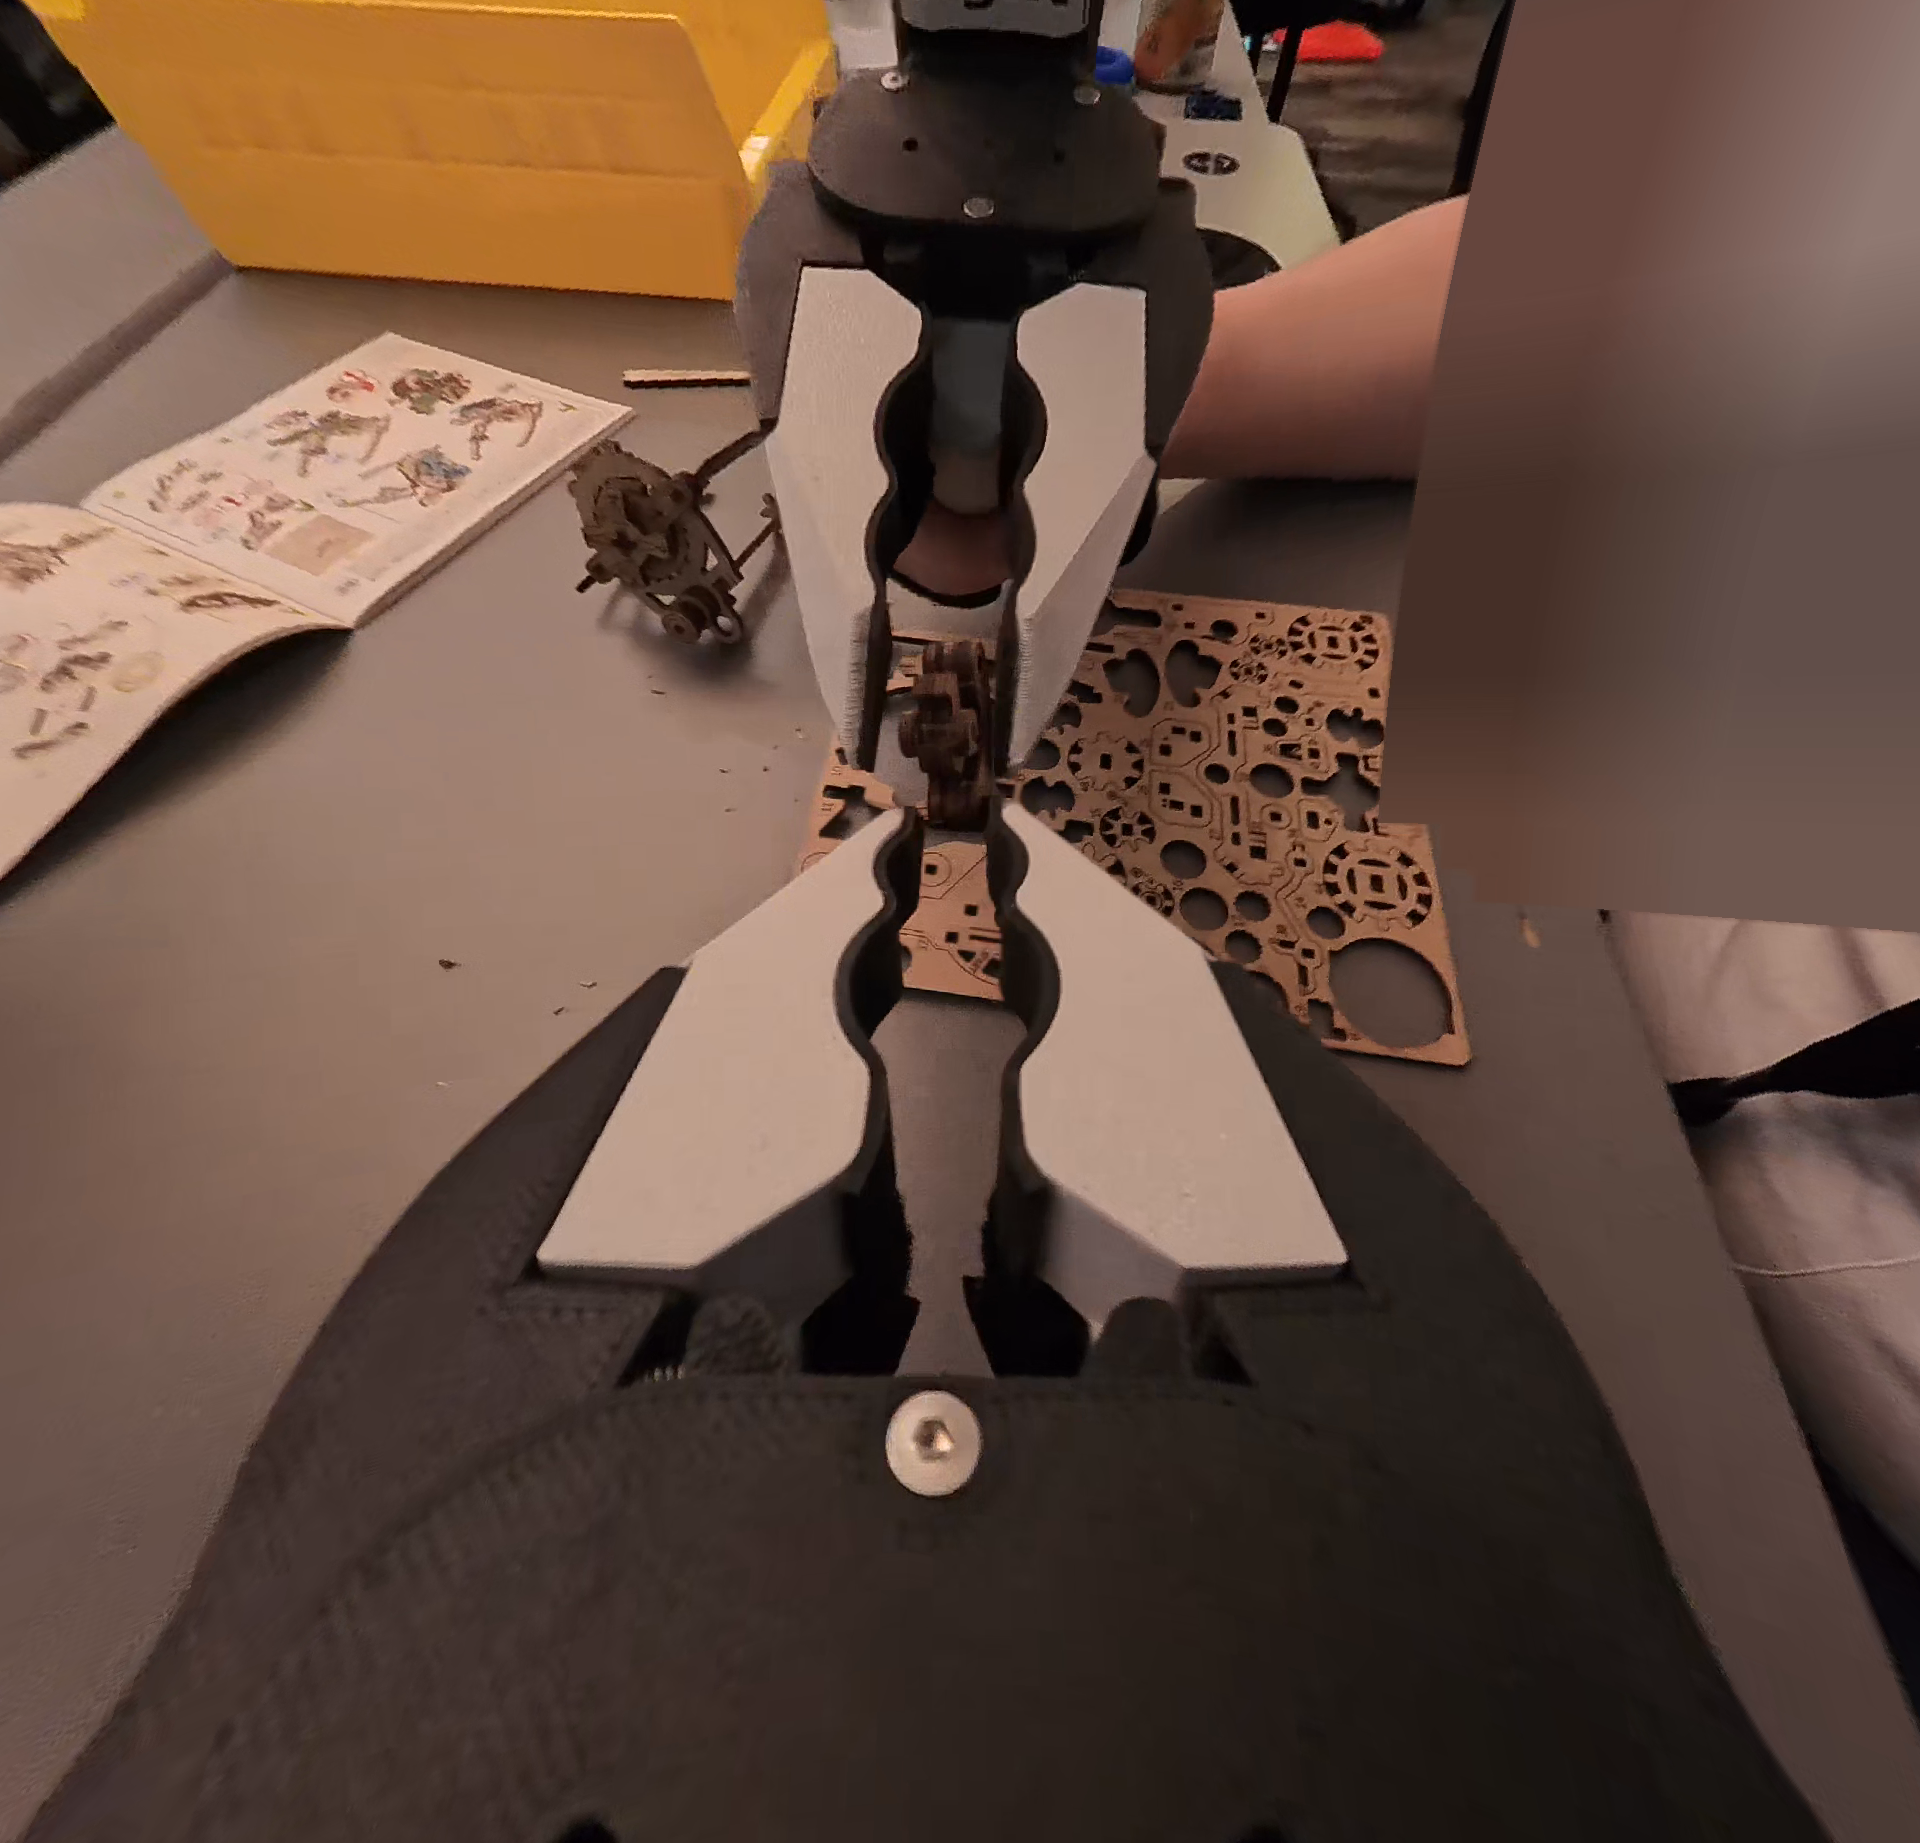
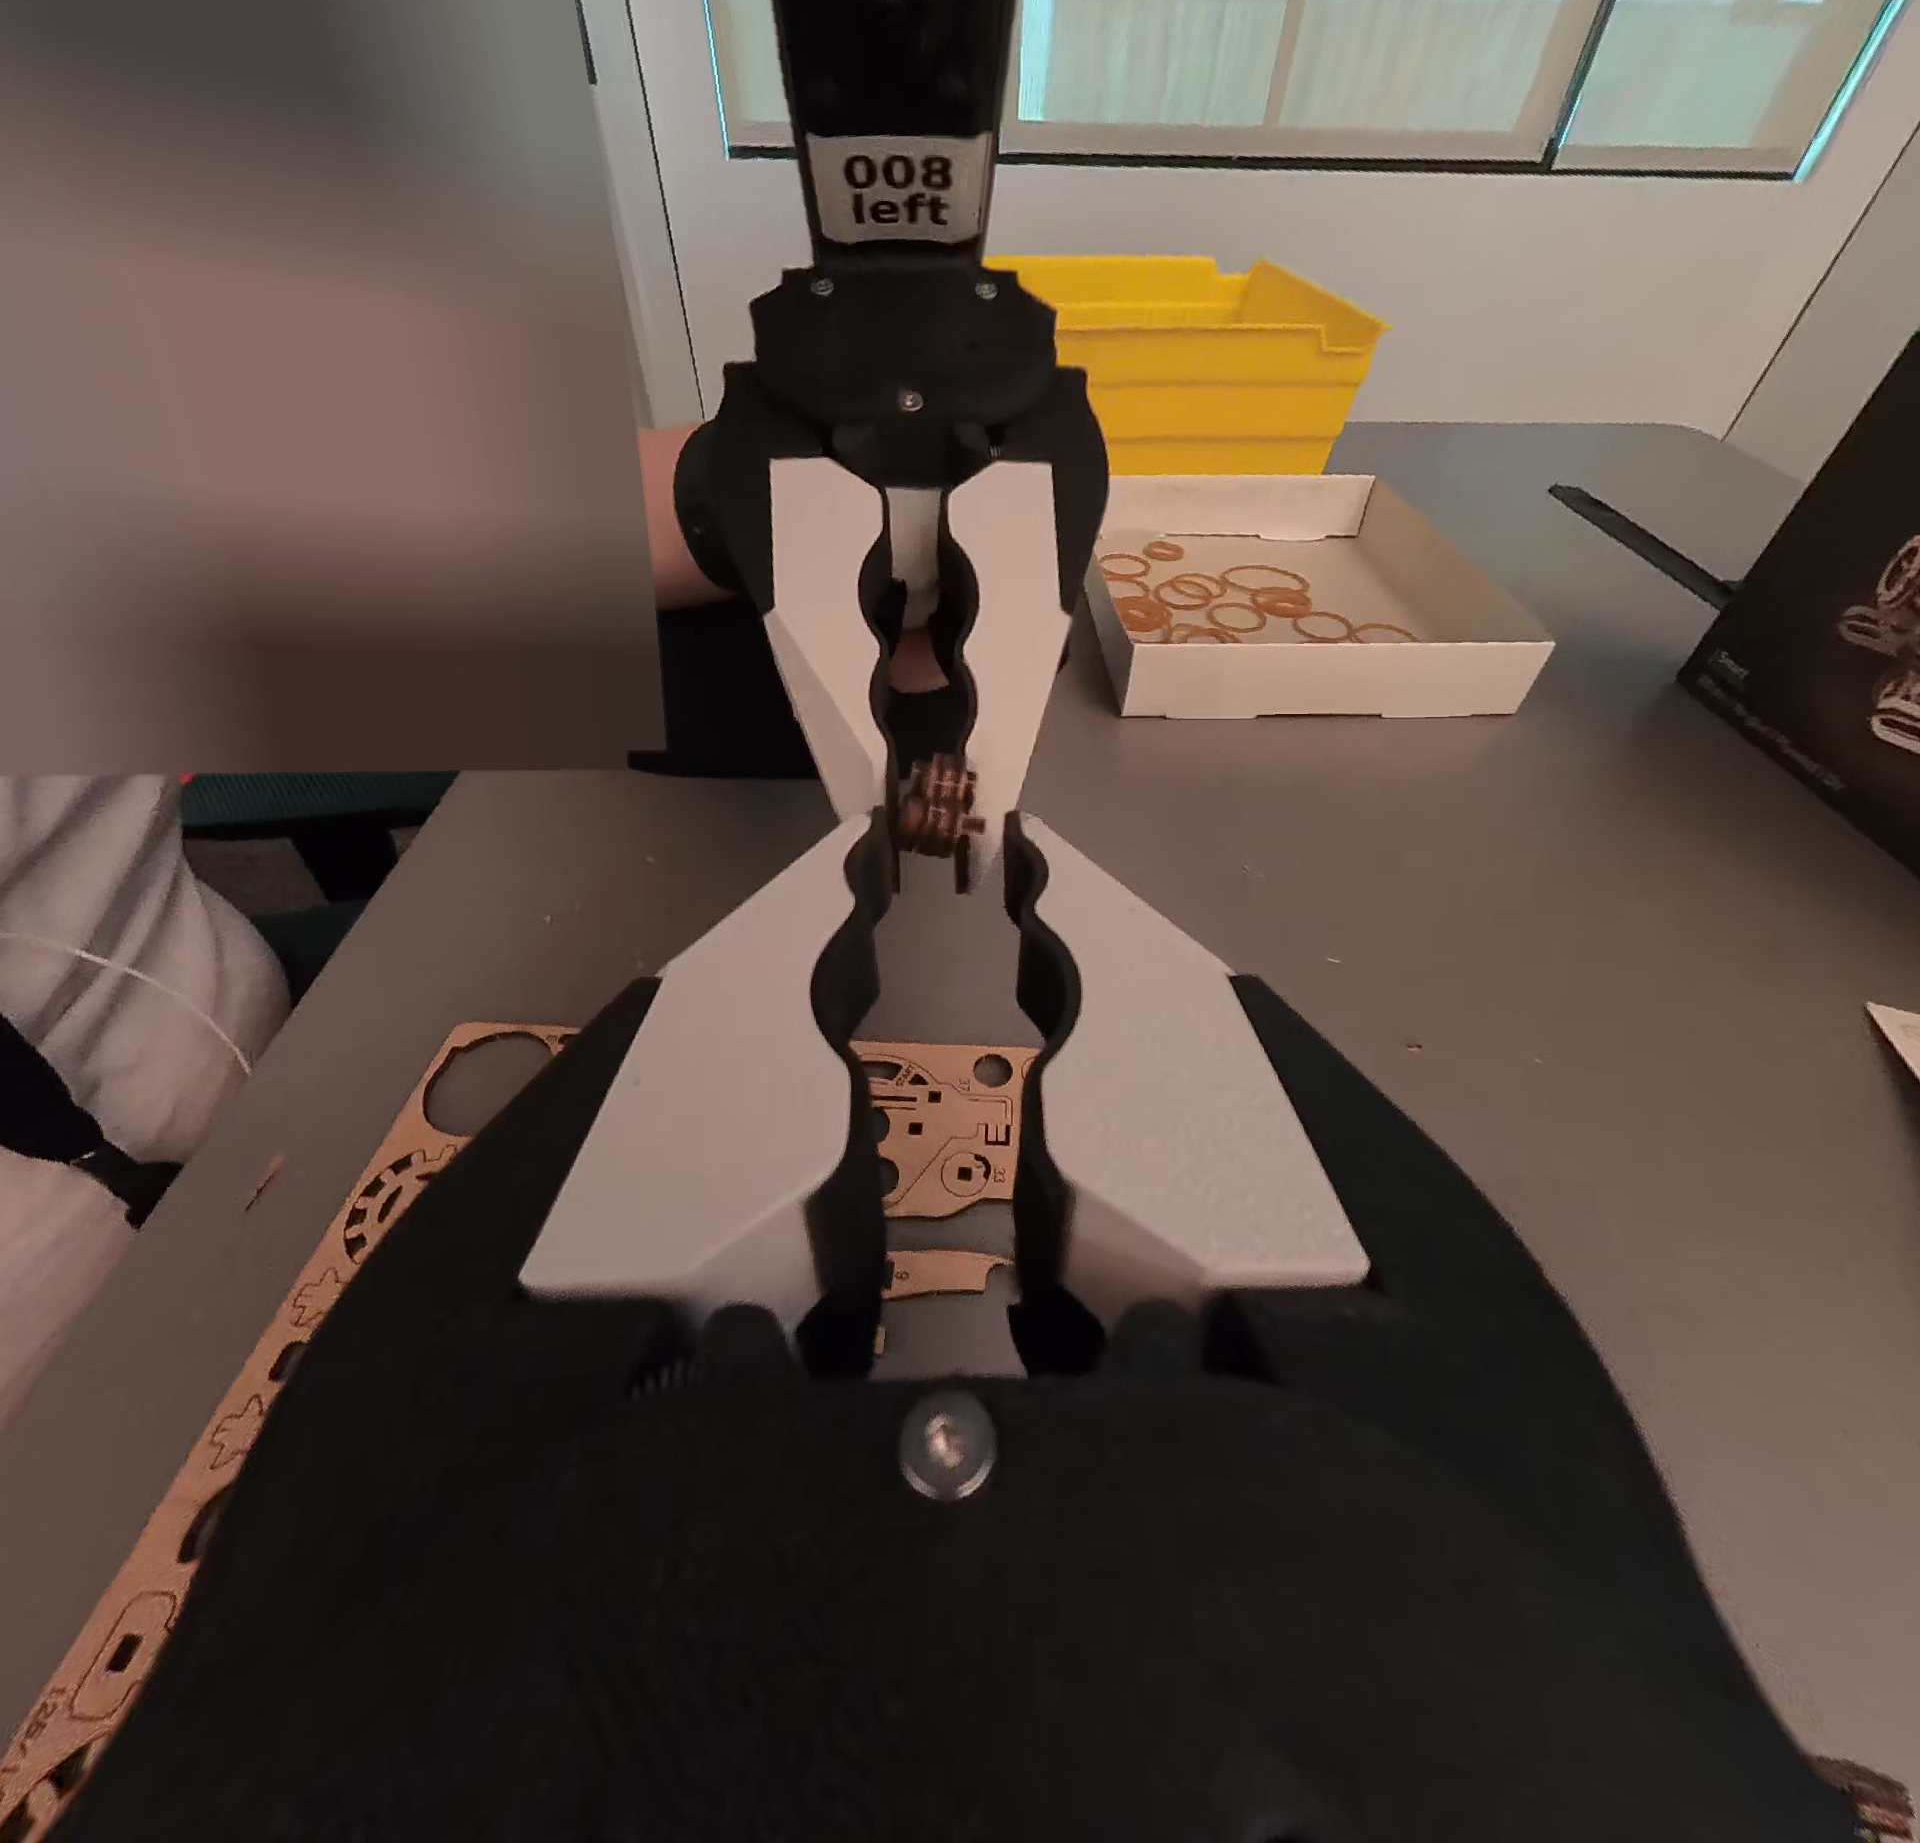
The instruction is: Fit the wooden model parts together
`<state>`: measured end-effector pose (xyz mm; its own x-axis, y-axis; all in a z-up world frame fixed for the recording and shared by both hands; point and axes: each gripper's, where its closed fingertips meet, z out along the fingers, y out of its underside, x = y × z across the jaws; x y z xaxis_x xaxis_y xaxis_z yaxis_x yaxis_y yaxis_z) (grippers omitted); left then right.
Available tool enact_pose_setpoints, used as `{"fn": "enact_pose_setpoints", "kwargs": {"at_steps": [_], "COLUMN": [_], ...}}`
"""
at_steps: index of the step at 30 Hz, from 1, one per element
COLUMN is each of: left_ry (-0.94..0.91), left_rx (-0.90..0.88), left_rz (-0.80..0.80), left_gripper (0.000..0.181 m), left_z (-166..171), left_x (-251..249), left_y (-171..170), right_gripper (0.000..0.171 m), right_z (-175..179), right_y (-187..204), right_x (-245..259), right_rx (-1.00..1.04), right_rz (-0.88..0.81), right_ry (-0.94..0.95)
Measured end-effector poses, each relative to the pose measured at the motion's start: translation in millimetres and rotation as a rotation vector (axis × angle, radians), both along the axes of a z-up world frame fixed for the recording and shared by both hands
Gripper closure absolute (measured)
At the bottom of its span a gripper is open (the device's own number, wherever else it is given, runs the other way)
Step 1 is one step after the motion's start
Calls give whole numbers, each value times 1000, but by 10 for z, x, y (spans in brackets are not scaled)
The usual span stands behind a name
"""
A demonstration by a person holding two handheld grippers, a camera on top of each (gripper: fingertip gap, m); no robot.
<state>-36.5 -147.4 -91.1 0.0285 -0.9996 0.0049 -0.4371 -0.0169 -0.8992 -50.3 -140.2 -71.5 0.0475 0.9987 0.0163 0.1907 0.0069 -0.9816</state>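
A small dark wooden gear part [image 1: 948, 733] hangs above the table between my two grippers, which meet tip to tip. My left gripper [image 1: 954, 822] is shut on the part's near end; it also shows in the right wrist view [image 2: 940, 785], clasping the part [image 2: 935, 801]. My right gripper [image 2: 940, 827] has its jaws narrowly apart around the part, with a slit of table showing beside one finger; it also shows in the left wrist view [image 1: 935, 754]. A larger wooden gear assembly [image 1: 655, 546] stands on the table to the left.
A punched-out wooden sheet [image 1: 1247, 806] lies under the grippers. An open instruction booklet [image 1: 312, 515] lies at left, with a yellow bin [image 1: 416, 131] behind. A white tray [image 2: 1320, 671] of rubber bands and a dark box [image 2: 1829, 671] sit at right. A person's forearm [image 1: 1320, 359] rests nearby. Both grippers' tips are roughly 15 cm from the larger wooden gear assembly [image 1: 655, 546].
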Motion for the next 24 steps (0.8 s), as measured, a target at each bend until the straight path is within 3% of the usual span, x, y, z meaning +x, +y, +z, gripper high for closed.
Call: {"fn": "enact_pose_setpoints", "kwargs": {"at_steps": [6,15,24], "left_ry": [-32,-216,-205], "left_rx": [-94,-405,-453], "left_rz": [1,-11,21], "left_gripper": [171,172,171], "left_z": [31,330,284], "left_x": [26,24,16], "left_y": [-21,-28,34], "right_gripper": [156,152,149], "right_z": [58,239,331], "right_y": [-19,44,153], "right_x": [-22,39,85], "right_rx": [-26,-186,-328], "right_rz": [-4,2,-31], "right_ry": [33,160,237]}}
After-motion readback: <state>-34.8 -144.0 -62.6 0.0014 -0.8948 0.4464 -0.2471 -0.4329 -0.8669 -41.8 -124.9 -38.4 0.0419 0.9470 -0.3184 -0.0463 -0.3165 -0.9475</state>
